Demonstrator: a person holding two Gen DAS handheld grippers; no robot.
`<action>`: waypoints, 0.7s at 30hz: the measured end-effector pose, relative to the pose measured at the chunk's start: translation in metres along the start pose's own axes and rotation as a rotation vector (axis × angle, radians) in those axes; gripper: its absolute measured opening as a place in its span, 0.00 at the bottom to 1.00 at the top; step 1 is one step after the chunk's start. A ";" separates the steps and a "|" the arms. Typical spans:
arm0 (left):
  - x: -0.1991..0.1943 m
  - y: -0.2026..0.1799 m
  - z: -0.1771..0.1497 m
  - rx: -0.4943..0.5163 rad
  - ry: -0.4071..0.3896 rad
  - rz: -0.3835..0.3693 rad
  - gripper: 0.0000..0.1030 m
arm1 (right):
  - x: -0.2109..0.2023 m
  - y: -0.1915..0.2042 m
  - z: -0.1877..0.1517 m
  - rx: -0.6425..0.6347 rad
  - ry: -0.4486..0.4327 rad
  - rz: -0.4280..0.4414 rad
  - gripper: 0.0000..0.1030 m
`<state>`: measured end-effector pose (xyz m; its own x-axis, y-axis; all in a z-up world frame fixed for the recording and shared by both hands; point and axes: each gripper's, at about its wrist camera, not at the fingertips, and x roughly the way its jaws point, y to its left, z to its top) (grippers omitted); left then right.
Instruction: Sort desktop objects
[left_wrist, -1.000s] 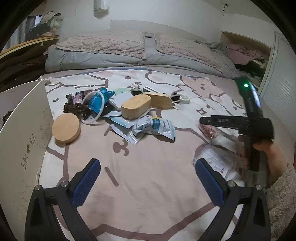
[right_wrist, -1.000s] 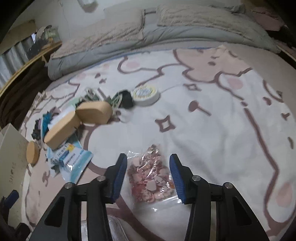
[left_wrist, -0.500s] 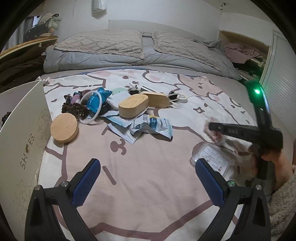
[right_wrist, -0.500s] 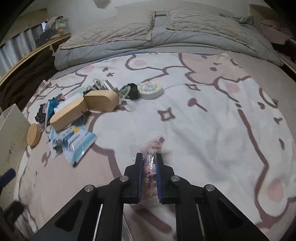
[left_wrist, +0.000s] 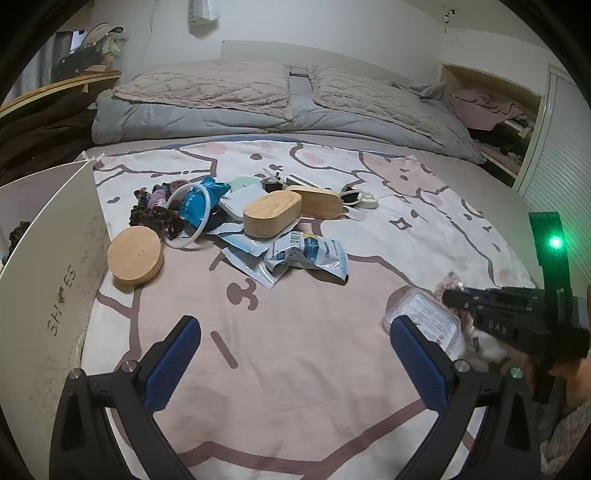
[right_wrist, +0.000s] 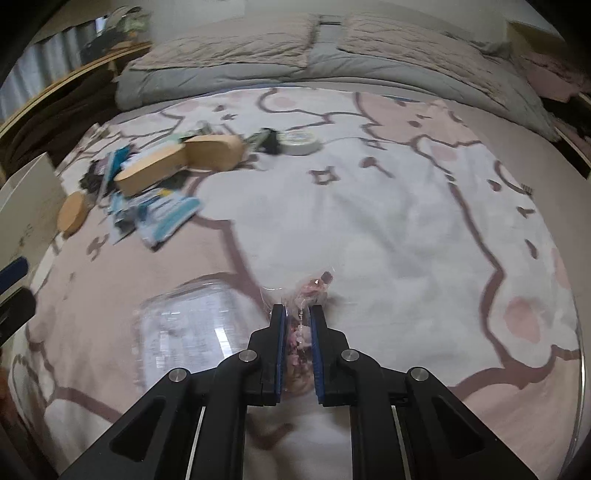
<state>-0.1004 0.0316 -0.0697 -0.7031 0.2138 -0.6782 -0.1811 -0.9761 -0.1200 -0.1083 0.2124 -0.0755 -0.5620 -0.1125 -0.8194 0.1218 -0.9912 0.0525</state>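
My right gripper (right_wrist: 297, 314) is shut on a clear bag of pink bits (right_wrist: 308, 291), held just over the bedspread beside a clear plastic box (right_wrist: 184, 325). In the left wrist view that gripper (left_wrist: 452, 295) sits at the right edge with the bag (left_wrist: 448, 282) poking out above the clear box (left_wrist: 424, 314). My left gripper (left_wrist: 293, 354) is open above bare blanket with nothing between its blue pads. Farther back lies a pile: two oval wooden boxes (left_wrist: 271, 214), a round wooden lid (left_wrist: 135, 254), blue-white packets (left_wrist: 306, 253), a white ring (left_wrist: 188, 218) and dark hair ties (left_wrist: 155, 218).
A white cardboard box (left_wrist: 48, 266) marked "SHOES" stands along the left edge. A roll of tape (left_wrist: 365, 199) lies behind the pile. Pillows and a grey quilt (left_wrist: 258, 110) fill the head of the bed. A slatted door (left_wrist: 569, 206) is at the right.
My right gripper closed on the bag of pink bits and carried it toward the near side, next to the clear box. The left gripper stayed where it was.
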 end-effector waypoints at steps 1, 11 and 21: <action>0.000 0.001 0.000 -0.003 0.001 0.001 1.00 | 0.000 0.004 0.000 -0.014 0.001 0.001 0.13; -0.001 0.015 0.003 -0.043 0.006 0.024 1.00 | -0.009 0.049 -0.003 -0.095 -0.002 0.158 0.13; -0.003 0.021 0.004 -0.062 0.010 0.026 1.00 | -0.014 0.078 -0.010 -0.131 0.010 0.275 0.13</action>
<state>-0.1048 0.0102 -0.0674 -0.6997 0.1883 -0.6891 -0.1194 -0.9819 -0.1471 -0.0828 0.1372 -0.0660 -0.4853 -0.3737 -0.7904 0.3732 -0.9061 0.1993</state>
